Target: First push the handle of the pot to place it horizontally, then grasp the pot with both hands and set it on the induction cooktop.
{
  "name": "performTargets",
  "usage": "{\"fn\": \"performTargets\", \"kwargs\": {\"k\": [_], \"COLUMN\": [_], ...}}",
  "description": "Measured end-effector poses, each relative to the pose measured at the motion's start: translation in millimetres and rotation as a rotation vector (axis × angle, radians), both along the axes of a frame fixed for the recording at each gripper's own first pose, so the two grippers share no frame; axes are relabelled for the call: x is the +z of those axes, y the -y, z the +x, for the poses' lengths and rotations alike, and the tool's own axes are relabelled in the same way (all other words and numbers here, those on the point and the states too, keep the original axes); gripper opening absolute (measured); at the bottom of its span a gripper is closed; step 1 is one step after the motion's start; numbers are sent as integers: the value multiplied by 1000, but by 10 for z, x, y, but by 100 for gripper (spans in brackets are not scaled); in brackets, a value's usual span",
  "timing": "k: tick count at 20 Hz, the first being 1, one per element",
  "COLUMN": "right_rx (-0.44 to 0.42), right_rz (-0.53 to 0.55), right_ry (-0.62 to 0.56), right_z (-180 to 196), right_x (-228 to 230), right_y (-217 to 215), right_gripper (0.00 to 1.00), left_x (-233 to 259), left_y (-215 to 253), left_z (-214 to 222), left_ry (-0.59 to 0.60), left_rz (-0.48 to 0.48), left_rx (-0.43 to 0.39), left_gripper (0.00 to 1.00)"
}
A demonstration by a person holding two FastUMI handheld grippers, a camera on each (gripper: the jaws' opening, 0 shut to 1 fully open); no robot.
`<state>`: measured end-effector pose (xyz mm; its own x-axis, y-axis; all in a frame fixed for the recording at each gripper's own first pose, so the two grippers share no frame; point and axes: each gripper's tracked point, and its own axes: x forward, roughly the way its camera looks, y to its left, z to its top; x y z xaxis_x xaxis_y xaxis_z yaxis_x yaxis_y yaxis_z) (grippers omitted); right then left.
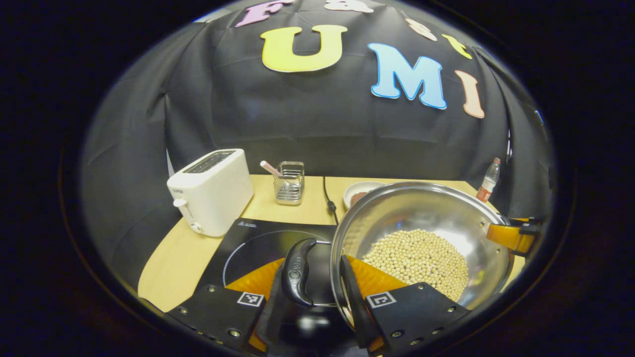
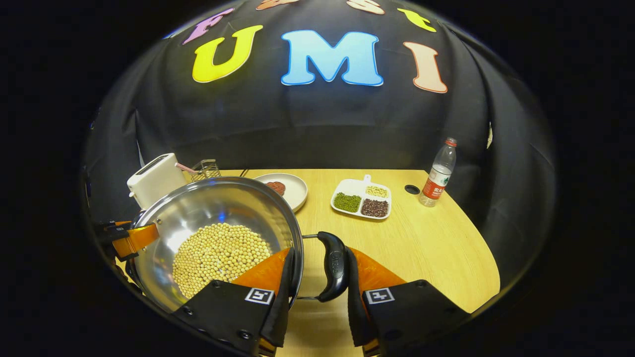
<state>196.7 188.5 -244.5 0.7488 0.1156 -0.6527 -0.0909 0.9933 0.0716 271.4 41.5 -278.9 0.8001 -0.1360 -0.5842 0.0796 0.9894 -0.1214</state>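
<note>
carrying the pot [image 1: 421, 238] above the table [image 2: 426, 248], you have the left tongs [image 1: 317, 290] pinching its left handle [image 1: 297, 272] and the right tongs [image 2: 317, 282] pinching its right handle [image 2: 333, 267]. tilt either side and the soybeans [image 2: 218, 255] could spill; the induction cooktop [image 1: 248, 243] sits just left.

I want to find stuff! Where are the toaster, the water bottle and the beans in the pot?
toaster [image 1: 211, 191], left gripper view, on its front side.
water bottle [image 2: 437, 176], right gripper view, on its label.
beans [image 2: 221, 255], right gripper view, middle of the pile inside the pot.
</note>
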Motion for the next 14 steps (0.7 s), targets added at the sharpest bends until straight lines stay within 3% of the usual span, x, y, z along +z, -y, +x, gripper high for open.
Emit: {"fn": "performTargets", "kwargs": {"k": [1,14], "right_rx": [3,39], "right_rz": [2,33], "right_ry": [1,-6], "right_z": [-7,-38], "right_x": [9,17], "right_y": [-64,-803], "right_gripper": [52,49], "left_x": [0,-141], "left_y": [-84,-892], "left_z": [-2,12], "left_ry": [2,-3], "left_rz": [0,11], "left_rx": [5,38], "left_gripper": [56,57]}}
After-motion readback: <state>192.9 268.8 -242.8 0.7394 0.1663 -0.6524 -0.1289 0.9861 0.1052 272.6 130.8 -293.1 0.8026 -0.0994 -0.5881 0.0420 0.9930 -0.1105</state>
